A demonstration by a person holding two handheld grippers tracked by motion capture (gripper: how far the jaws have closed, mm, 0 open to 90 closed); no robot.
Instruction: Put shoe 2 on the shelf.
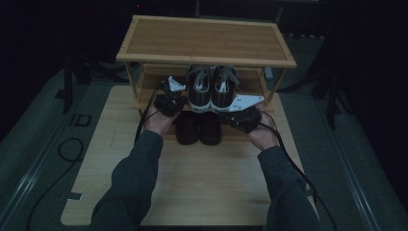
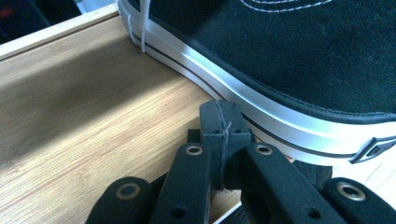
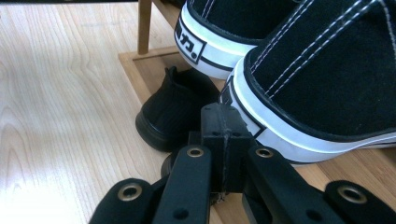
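1. Forearms in dark sleeves enter from the bottom of the high view and rest over the light wooden table (image 1: 192, 192), each hand holding a gripper at the front of the bamboo shoe rack (image 1: 207, 38).
2. Left gripper (image 1: 169, 98): held at the left side of the black-and-white canvas sneakers (image 1: 211, 86) on the rack's middle shelf. In the left gripper view, the left gripper (image 2: 223, 123) has its jaws pressed together with nothing between them. The tips touch, or lie just beside, the white rubber sole of the left sneaker (image 2: 280, 56). The wooden shelf board (image 2: 93, 102) extends to the left of the fingers.
3. Black shoes (image 1: 198, 126): a plain dark pair stands on the lowest board, between the two grippers and just below the sneakers.
4. Right gripper (image 1: 244, 114): held at the right side of the sneaker pair, with its grey three-cornered plate on top. In the right gripper view, the right gripper (image 3: 223, 123) has its jaws closed on each other, gripping nothing. The tips lie at the heel of the right sneaker (image 3: 322, 79); contact cannot be confirmed. One black shoe (image 3: 175, 112) sits just left of and beyond the fingers. The second sneaker's heel (image 3: 210, 42) lies above and beyond them.
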